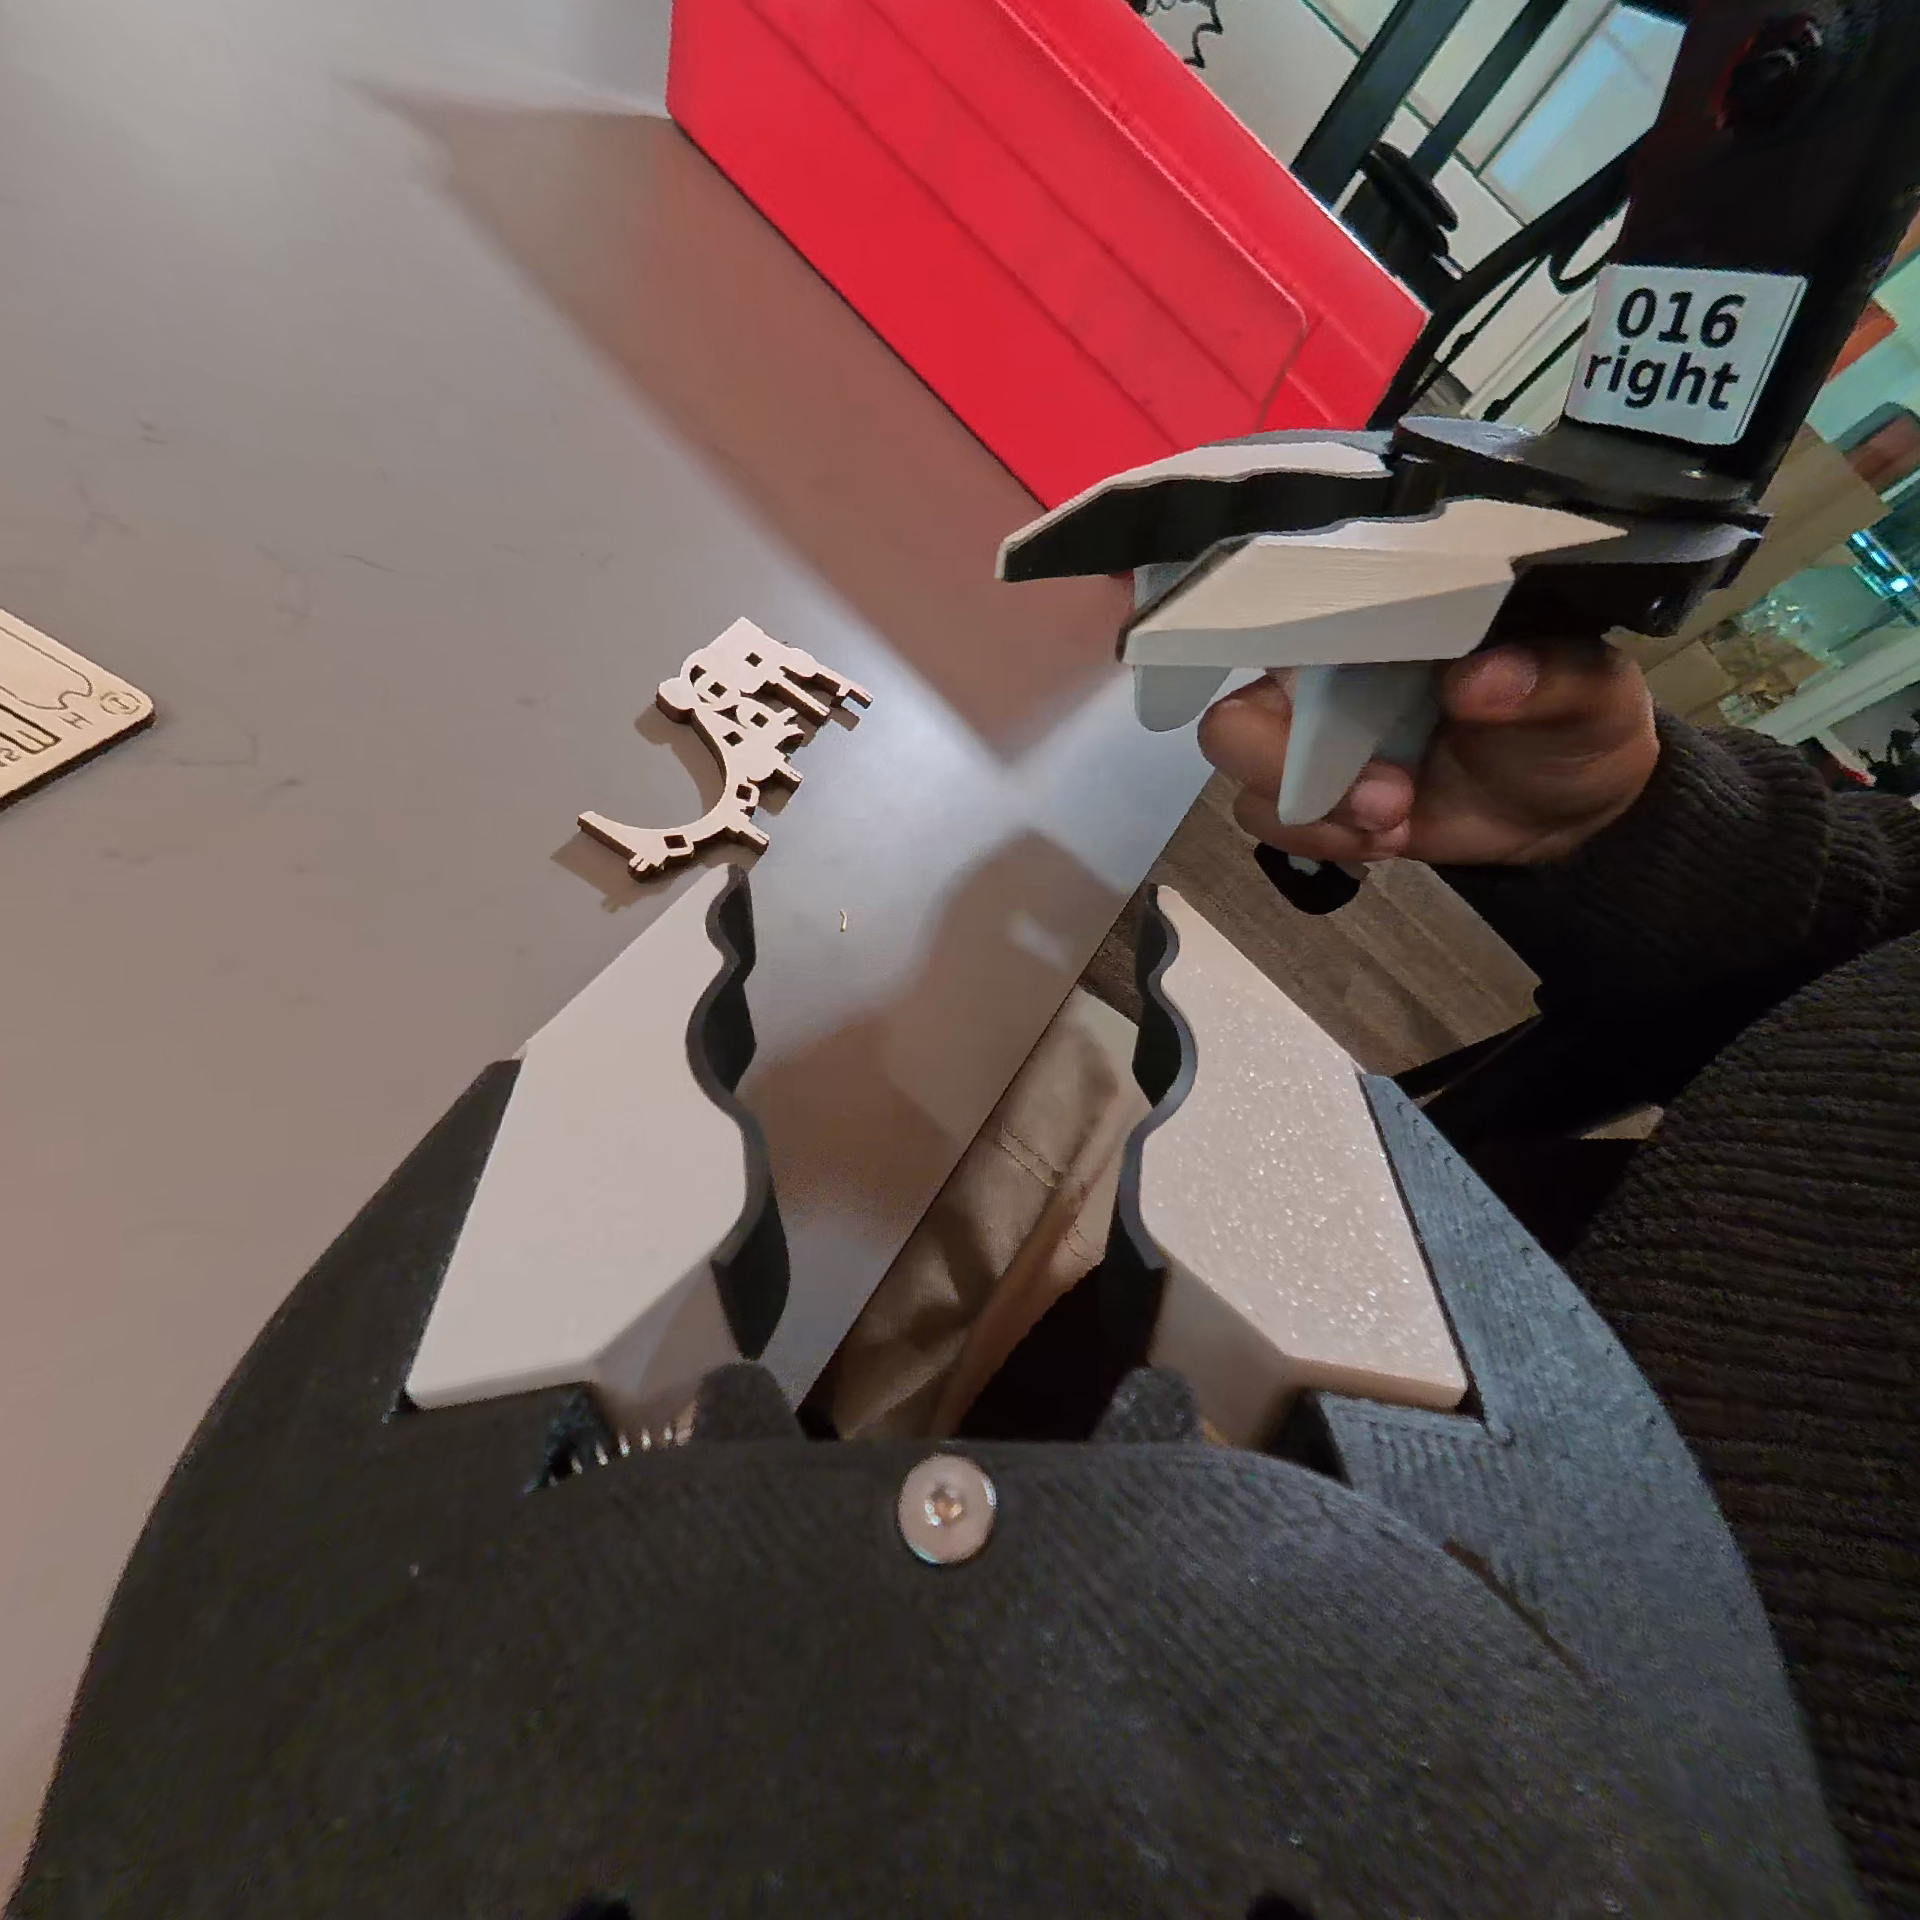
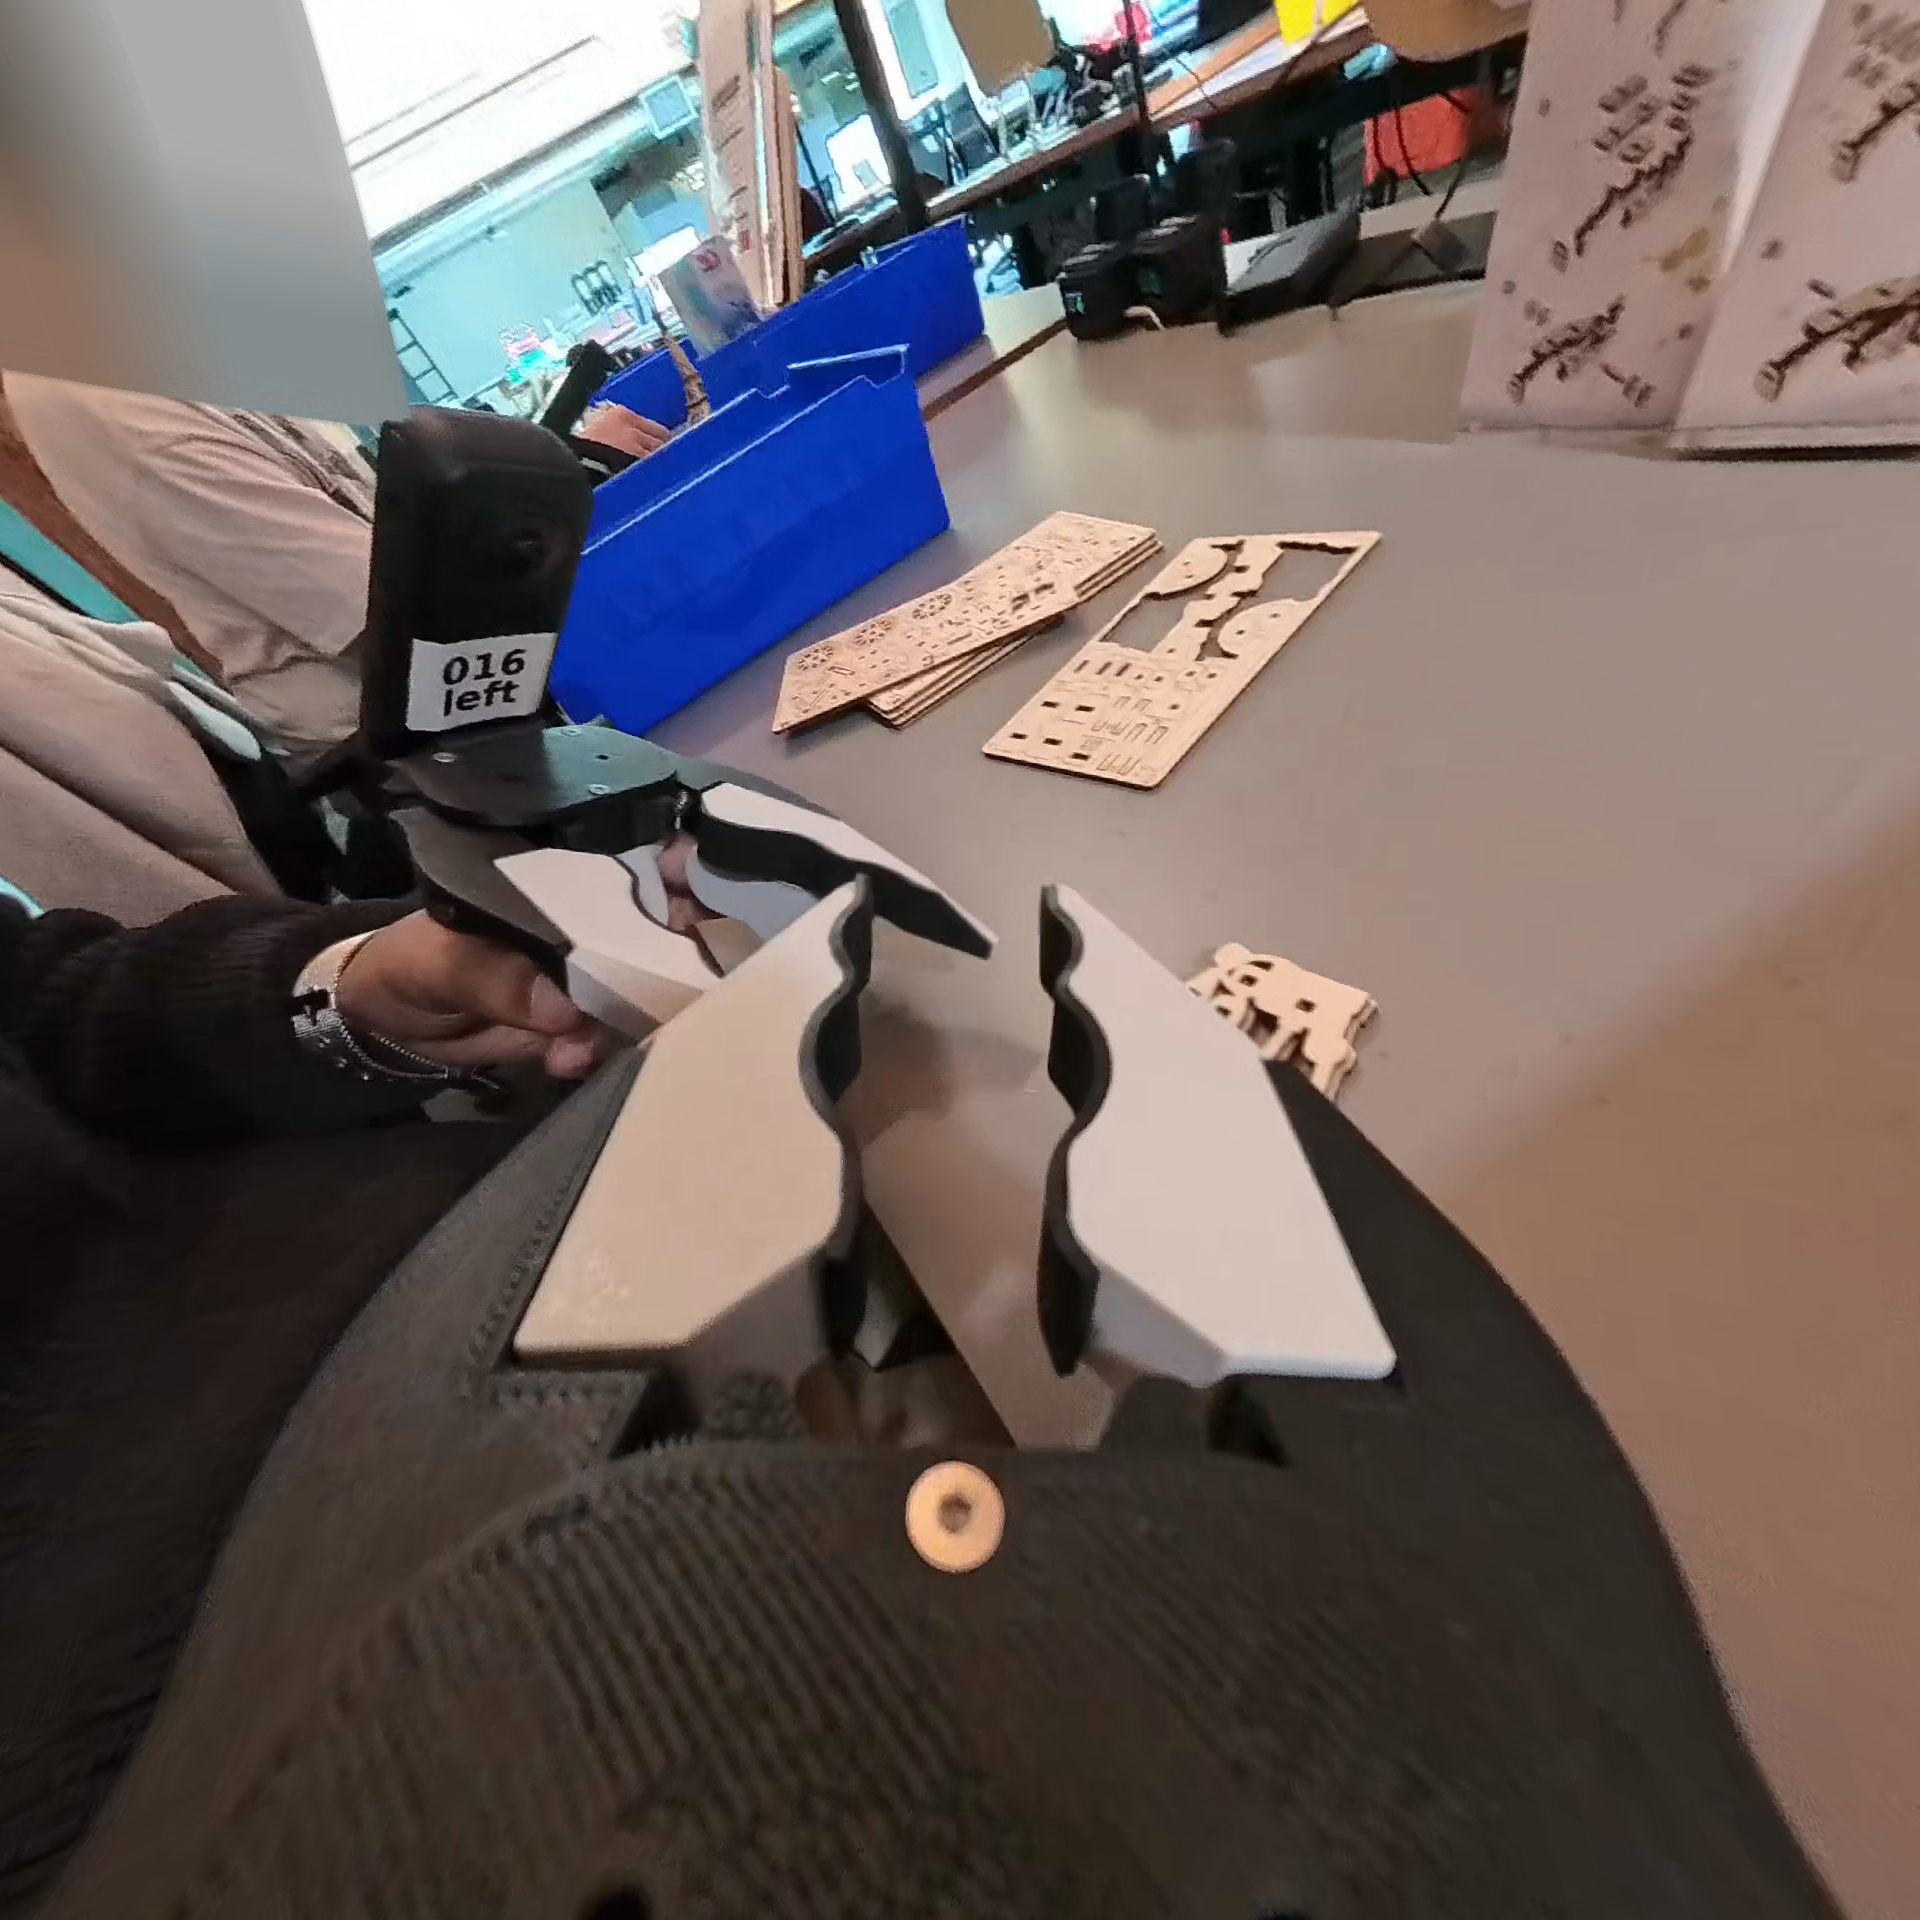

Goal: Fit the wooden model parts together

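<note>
A small pile of flat wooden cut-out parts [image 1: 727,758] lies on the grey table [image 1: 312,416], just beyond my left gripper's far fingertip. My left gripper [image 1: 948,899] is open and empty, hanging over the table's near edge. My right gripper [image 2: 954,899] is open and empty too, held above the table. The wooden parts [image 2: 1294,1013] show just right of its right finger, partly hidden by it. In the left wrist view the right gripper [image 1: 1070,613] hovers above and right of the parts. In the right wrist view the left gripper [image 2: 727,914] sits close on the left.
A red box [image 1: 987,260] stands at the back of the table. A punched-out wooden sheet [image 2: 1174,665] and a stack of sheets [image 2: 966,634] lie farther off, with blue bins [image 2: 758,561] behind them. Printed white boxes [image 2: 1704,208] stand far right. A sheet corner [image 1: 62,707] shows at the left. The tips of one gripper are about 6 cm away from the tips of the other.
</note>
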Tool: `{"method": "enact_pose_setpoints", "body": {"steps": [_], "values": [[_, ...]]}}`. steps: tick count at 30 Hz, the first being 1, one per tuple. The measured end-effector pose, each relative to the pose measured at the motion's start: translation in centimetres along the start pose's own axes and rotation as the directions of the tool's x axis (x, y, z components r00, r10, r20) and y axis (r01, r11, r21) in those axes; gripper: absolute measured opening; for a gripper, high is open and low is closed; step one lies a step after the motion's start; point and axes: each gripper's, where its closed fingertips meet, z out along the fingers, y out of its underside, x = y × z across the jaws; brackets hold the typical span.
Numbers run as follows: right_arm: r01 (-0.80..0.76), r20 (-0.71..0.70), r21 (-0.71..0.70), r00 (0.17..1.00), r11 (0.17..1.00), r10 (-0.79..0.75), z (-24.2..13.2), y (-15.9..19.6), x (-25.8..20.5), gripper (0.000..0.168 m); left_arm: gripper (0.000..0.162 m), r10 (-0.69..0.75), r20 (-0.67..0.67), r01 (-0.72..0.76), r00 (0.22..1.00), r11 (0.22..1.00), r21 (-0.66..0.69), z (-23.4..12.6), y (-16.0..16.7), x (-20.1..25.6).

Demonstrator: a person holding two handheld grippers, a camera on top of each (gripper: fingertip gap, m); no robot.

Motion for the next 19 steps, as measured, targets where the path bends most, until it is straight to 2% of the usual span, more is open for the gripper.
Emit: {"method": "enact_pose_setpoints", "body": {"steps": [9, 12, 19], "values": [[0.084, -0.083, -0.053, 0.993, 0.995, -0.088, 0.2, 0.8, 1.0, 0.027, 0.073, -0.005, -0.003, 0.005, 1.000, 1.000, 0.012, 0.0, -0.2, 0.0], [0.060, -0.130, -0.043, 0.989, 0.997, -0.065, -0.2, 0.6, 2.1, 0.026, 0.074, -0.019, -0.014, 0.019, 1.000, 1.000, 0.022, -0.1, -0.4, 0.0], [0.010, -0.128, -0.037, 0.992, 0.999, -0.014, -0.3, 0.6, 2.4, 0.027, 0.075, -0.035, -0.066, 0.037, 0.997, 0.999, 0.025, -0.2, -0.4, 0.7]]}}
